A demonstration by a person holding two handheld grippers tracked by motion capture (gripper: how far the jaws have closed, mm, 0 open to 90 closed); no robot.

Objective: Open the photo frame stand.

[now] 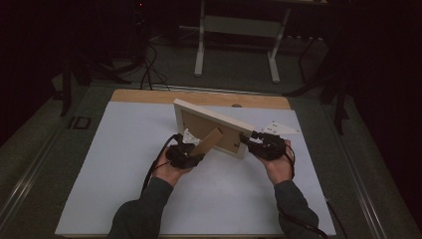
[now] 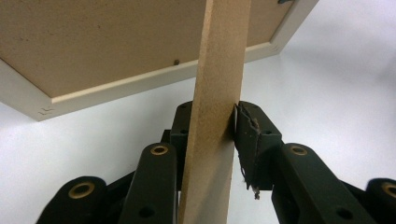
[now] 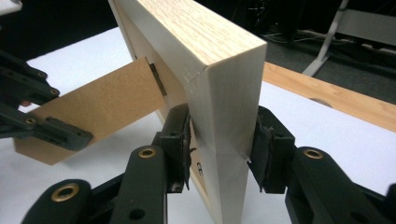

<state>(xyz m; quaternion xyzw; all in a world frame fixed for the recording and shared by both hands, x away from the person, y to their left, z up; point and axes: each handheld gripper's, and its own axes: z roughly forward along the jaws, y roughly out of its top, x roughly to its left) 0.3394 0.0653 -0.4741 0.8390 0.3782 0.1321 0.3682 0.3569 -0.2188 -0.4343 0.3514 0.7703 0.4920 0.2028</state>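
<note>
- While the left gripper [image 2: 219, 140] is clamped shut on the easel stand [image 2: 217, 93], its pads pinch the fibreboard strip from both faces, roughly at mid-length.
- Right gripper [image 3: 219, 149] is closed on the picture frame [image 3: 210, 70] at a lower corner, one jaw on the back, one on the front face; grip looks square across the pale wood.
- Frame stands tilted between the two grippers on the white table sheet [image 1: 124, 164], back panel toward the person, stand hinged out toward the left gripper.
- Judgement: step in hand is swinging the stand out so the frame can rest on it.
- To do it well: keep the right gripper steady as anchor, move the left one in an arc about the hinge, not straight pull; hinge looks small and could tear out of the board.
- Beyond the frame: bare wooden table edge [image 1: 199, 97], then dark floor with a white table base [image 1: 239, 45].
</note>
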